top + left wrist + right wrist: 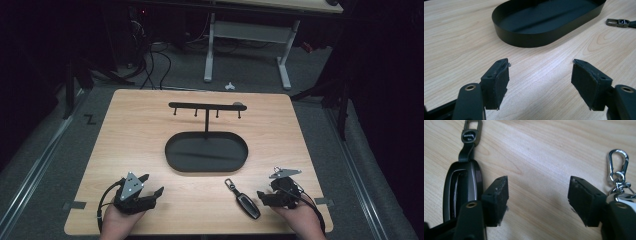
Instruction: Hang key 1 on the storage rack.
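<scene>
While the black key fob (247,203) lay on the table (150,125) just left of the right gripper (537,195), jaws wide & empty, it looked light, stiff, prob. slick—best pinched across its body.

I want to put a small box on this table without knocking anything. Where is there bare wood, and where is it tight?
Bare wood runs along the table's left side, between its edge and the oval tray, and likewise on the right. It is crowded at the near right: the key fob lies beside the right gripper, with a silver carabiner at its other side.
</scene>
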Motion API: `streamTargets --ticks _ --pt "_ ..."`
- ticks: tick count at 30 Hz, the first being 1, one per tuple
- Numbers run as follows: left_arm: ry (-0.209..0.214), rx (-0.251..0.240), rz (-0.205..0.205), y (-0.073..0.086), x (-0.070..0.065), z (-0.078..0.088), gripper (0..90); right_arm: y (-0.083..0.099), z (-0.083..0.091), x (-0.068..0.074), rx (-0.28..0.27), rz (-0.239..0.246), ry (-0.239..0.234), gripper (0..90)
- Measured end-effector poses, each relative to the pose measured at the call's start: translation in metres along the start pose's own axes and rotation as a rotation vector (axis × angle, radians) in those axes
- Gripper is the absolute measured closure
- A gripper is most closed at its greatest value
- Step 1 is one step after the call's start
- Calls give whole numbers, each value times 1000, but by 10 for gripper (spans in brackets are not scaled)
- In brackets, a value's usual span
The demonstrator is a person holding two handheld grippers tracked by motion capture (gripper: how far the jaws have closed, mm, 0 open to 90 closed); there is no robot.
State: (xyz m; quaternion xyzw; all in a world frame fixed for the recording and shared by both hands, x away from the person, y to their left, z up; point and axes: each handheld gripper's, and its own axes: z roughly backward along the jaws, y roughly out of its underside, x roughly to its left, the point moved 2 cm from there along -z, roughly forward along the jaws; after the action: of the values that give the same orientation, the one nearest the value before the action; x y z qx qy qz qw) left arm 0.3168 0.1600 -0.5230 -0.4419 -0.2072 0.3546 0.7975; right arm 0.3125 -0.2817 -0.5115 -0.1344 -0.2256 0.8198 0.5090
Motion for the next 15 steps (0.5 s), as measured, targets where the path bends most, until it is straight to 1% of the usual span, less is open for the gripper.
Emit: streamTargets --ticks 4,5,6,7,8,11,15 --pt "11 2 2 0 0 -1 318 -3 -2 -2 72 -3 -19 273" --pt "11 6 0 0 -1 -2 318 -5 -3 -2 107 -11 -27 260" --pt "11 6 0 0 -1 -2 318 -5 -3 -2 107 -11 -27 260" --pt "12 8 -1 0 -1 -2 318 -6 -4 -2 129 -13 -17 263" --pt "11 6 -2 0 -2 -2 318 -8 -4 -1 152 -2 -10 262" --pt "13 4 -7 -1 -4 -2 318 -11 -3 3 197 46 6 248" --pt "15 5 -14 -1 -5 -3 318 -15 -2 8 245 87 -2 218"
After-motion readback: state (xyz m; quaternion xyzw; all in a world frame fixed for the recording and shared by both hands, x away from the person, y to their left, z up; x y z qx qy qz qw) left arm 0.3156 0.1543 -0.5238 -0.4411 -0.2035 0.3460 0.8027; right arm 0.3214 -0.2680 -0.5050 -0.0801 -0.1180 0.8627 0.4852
